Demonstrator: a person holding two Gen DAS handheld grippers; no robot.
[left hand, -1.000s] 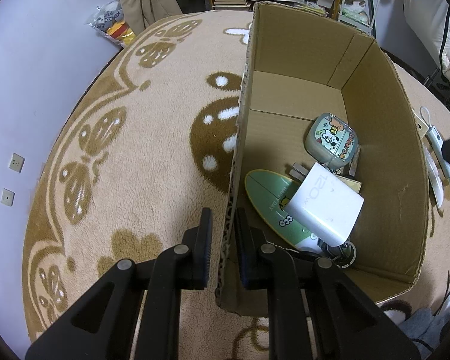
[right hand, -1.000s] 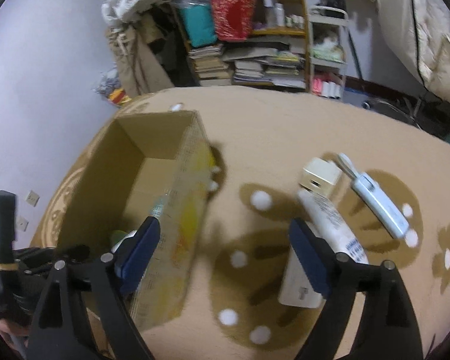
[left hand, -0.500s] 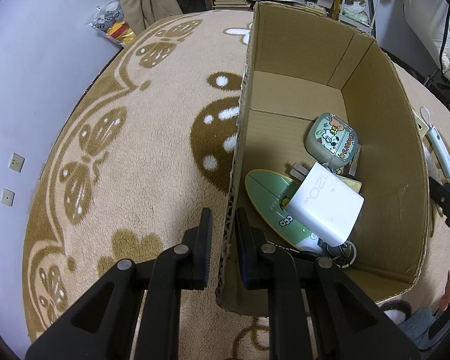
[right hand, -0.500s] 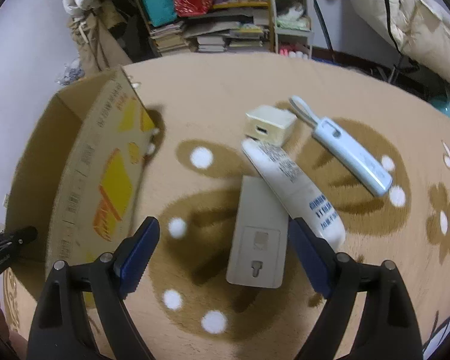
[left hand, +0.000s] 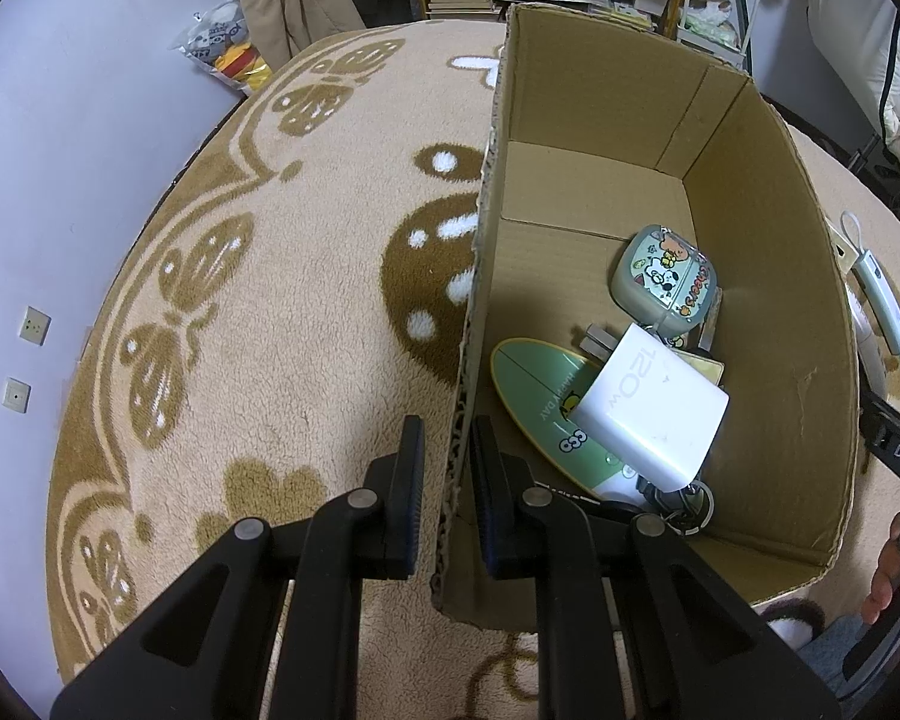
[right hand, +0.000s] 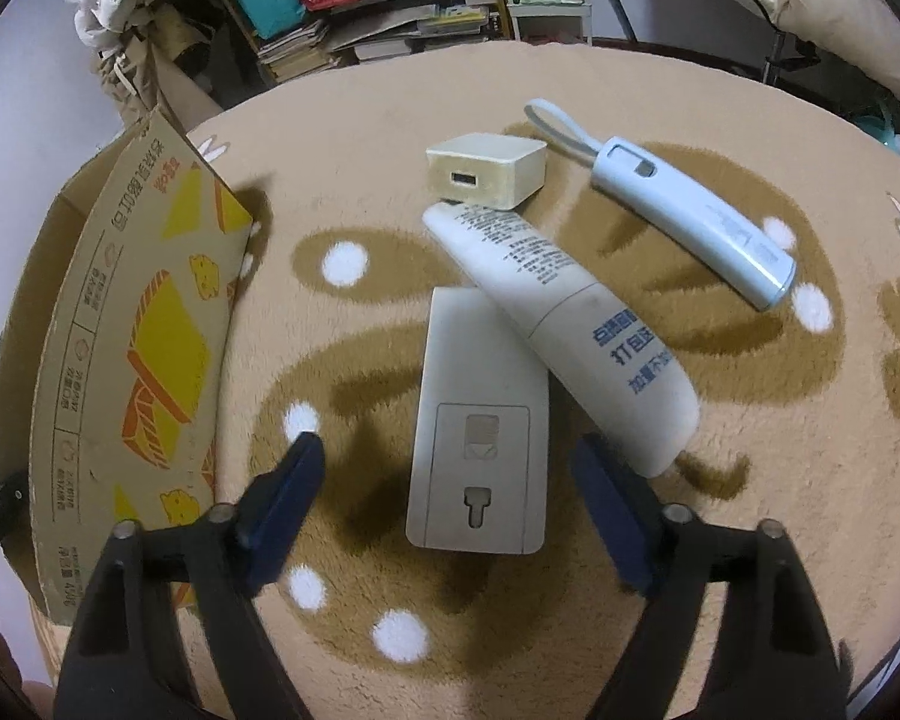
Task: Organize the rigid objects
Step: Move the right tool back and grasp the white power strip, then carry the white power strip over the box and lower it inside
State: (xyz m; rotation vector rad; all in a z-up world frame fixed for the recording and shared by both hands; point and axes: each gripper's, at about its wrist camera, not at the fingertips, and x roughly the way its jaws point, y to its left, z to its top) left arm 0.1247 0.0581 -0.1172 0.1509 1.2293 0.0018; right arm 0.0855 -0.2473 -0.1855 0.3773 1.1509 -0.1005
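Note:
My left gripper (left hand: 445,483) is shut on the near left wall of the cardboard box (left hand: 483,300), one finger outside, one inside. Inside lie a white charger block (left hand: 651,414), a green oval board (left hand: 540,402) and a cartoon-printed case (left hand: 666,285). My right gripper (right hand: 450,501) hangs low over the rug, its jaws closing, with the flat white remote-like plate (right hand: 480,420) between them and untouched by the pads. A white tube (right hand: 558,312) lies across the plate's far end. Beyond lie a cream plug cube (right hand: 486,171) and a pale blue stick with a loop (right hand: 690,216).
The box's printed outer side (right hand: 144,360) stands left of the right gripper. The beige patterned rug (left hand: 240,300) covers the floor. A purple wall (left hand: 60,120), a bag of toys (left hand: 228,48) and crowded bookshelves (right hand: 360,12) lie beyond. A person's hand (left hand: 894,558) shows at the lower right.
The right gripper swung away from the box, dropped toward the rug and now straddles the white plate with its jaws a little narrower. The left gripper and box stayed put.

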